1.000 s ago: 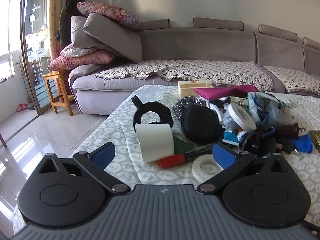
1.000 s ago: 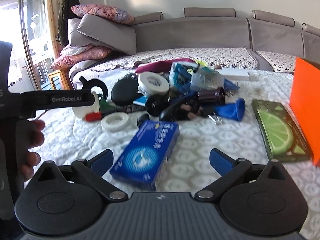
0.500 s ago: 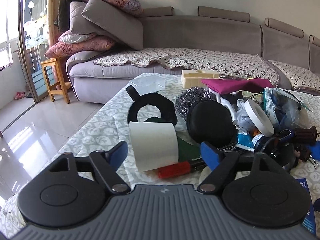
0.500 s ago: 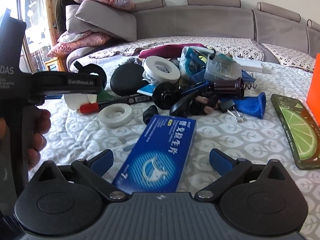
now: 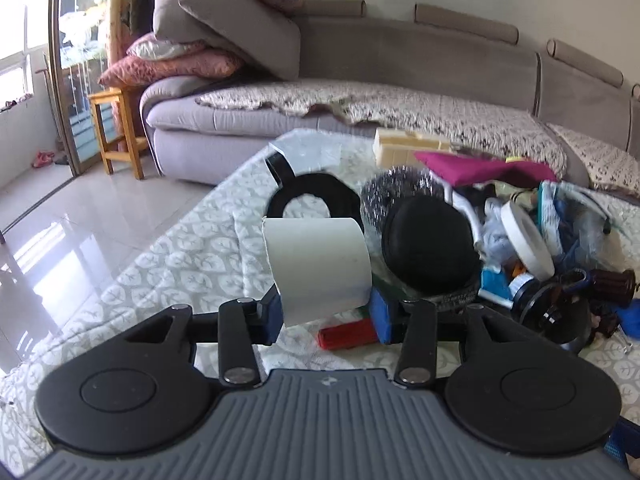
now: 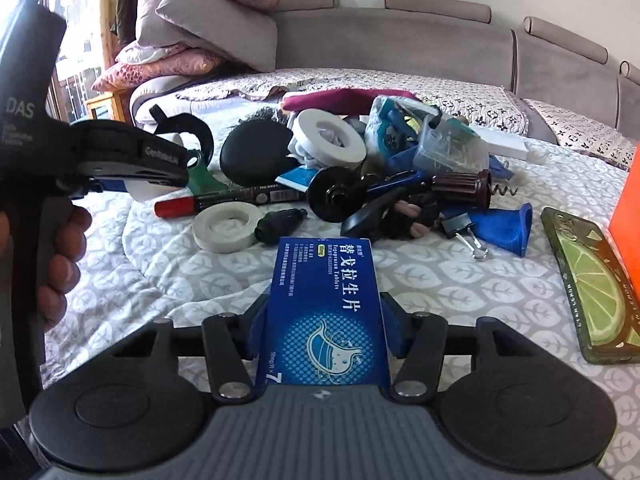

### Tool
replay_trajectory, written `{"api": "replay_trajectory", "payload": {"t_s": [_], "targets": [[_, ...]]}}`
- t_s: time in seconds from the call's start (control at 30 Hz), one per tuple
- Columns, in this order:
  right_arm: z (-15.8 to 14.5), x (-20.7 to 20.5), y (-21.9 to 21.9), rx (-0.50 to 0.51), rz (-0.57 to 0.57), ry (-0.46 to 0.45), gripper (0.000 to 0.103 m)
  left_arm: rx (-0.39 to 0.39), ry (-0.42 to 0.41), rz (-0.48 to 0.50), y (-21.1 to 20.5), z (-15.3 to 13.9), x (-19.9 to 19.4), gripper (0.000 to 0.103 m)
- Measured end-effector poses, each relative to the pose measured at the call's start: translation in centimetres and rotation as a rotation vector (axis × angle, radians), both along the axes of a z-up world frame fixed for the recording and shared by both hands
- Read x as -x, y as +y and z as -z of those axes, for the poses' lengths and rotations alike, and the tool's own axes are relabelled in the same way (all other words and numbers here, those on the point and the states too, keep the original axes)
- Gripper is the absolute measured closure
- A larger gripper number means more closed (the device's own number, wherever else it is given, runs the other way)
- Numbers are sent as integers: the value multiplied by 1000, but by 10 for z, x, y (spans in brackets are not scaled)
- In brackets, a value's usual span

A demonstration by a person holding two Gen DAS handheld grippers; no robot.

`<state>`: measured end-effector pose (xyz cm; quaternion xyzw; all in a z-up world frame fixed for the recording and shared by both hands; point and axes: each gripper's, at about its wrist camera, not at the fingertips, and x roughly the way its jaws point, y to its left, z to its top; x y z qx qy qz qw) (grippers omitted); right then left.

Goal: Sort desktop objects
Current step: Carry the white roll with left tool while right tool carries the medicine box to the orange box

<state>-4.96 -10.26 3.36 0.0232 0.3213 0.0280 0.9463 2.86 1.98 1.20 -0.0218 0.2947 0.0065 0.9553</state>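
At the table's left edge, our left gripper clamps the white roll, floor open beyond. Centre: the clutter heap, marker and tape ring at its near rim. Our right gripper pinches the blue medicine box over bare cloth; lime phone case lies rightmost.

L tongs clamped, level over table; R tongs clamped; L hand gripping handle.
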Motion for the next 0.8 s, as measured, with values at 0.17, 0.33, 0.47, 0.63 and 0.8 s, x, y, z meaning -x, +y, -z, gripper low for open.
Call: {"api": "replay_trajectory", "payload": {"t_s": [0.17,0.33,0.47,0.63,0.8], "targets": [[-6,8,-8,-4,15,-28,48,8,-19,-7,1,-4,9,61],[-5,11,-13,-18,26,-20,48,0,-20,7,-2,-5,7,61],[-8,18,-15,-18,29,-31,48,-10,-27,32,-6,-5,13,61],[-9,23,-19,-20,35,-27,48,-20,-22,55,-10,-2,21,61],[-11,33,-18,-21,28,-32,48,-9,-11,63,-11,-1,25,61]]}}
